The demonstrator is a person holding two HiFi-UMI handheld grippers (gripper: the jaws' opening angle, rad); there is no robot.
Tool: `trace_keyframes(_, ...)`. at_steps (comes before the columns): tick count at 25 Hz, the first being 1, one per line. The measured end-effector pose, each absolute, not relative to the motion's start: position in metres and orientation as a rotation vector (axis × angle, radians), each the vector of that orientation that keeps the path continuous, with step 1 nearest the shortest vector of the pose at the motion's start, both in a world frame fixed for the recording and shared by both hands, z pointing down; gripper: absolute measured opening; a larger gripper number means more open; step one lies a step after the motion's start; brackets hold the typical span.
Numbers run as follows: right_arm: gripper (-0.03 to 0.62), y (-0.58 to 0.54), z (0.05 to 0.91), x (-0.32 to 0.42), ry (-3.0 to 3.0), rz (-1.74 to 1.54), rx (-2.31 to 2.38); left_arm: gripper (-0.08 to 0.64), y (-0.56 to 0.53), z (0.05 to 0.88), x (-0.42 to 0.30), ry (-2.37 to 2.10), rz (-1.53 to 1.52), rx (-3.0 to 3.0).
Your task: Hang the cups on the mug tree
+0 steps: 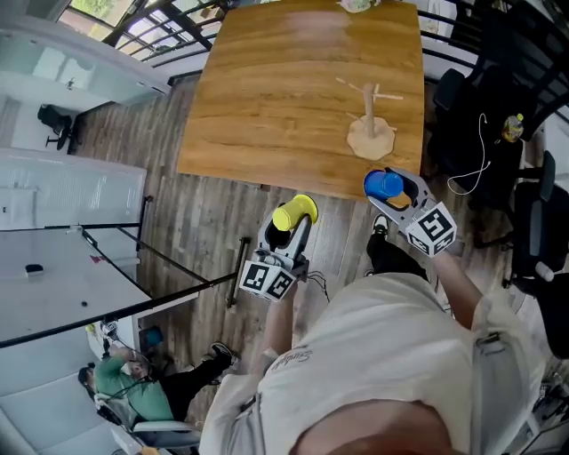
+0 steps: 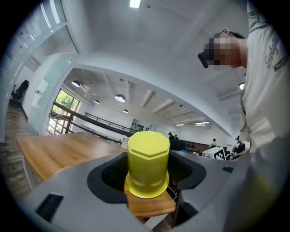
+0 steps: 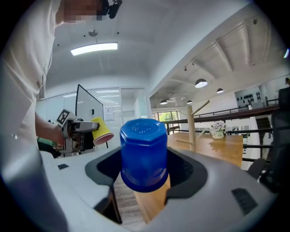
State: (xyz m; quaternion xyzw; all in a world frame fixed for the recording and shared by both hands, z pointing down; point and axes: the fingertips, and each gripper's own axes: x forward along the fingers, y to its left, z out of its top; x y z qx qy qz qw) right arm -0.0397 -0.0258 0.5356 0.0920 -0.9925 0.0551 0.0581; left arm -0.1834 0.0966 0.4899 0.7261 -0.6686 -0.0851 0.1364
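Note:
My left gripper is shut on a yellow cup, held over the floor just short of the table's near edge. In the left gripper view the yellow cup sits bottom-up between the jaws. My right gripper is shut on a blue cup at the table's near right corner. The blue cup fills the jaws in the right gripper view, where the yellow cup shows at left. The wooden mug tree stands bare on the table, just beyond the right gripper; its post shows behind the blue cup.
The wooden table spans the upper middle. A white object sits at its far edge. Black chairs and a white cable lie to the right. Glass partitions stand at left, with a seated person below.

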Motion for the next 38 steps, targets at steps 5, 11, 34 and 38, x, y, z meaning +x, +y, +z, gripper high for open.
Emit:
trace_keyframes(5,0.285,-0.06,0.513,-0.062,-3.068,0.085,0.282,0.279,0.039,0.49,-0.202,-1.868,-0.173,2.139)
trace_keyframes(11,0.285,-0.093,0.528,-0.057,-3.025,0.094,0.363,0.279,-0.03,0.485,-0.195,-1.756,-0.204,2.244)
trace_keyframes(34,0.285,-0.123,0.515,-0.051,-2.78,0.126,0.997,0.278,-0.148,0.5,-0.202,-1.172,-0.149,2.52)
trace_keyframes(38,0.285,-0.128,0.491,-0.044,-2.81,0.078,1.021,0.278,-0.157,0.505,-0.193,-1.108,-0.124,2.546)
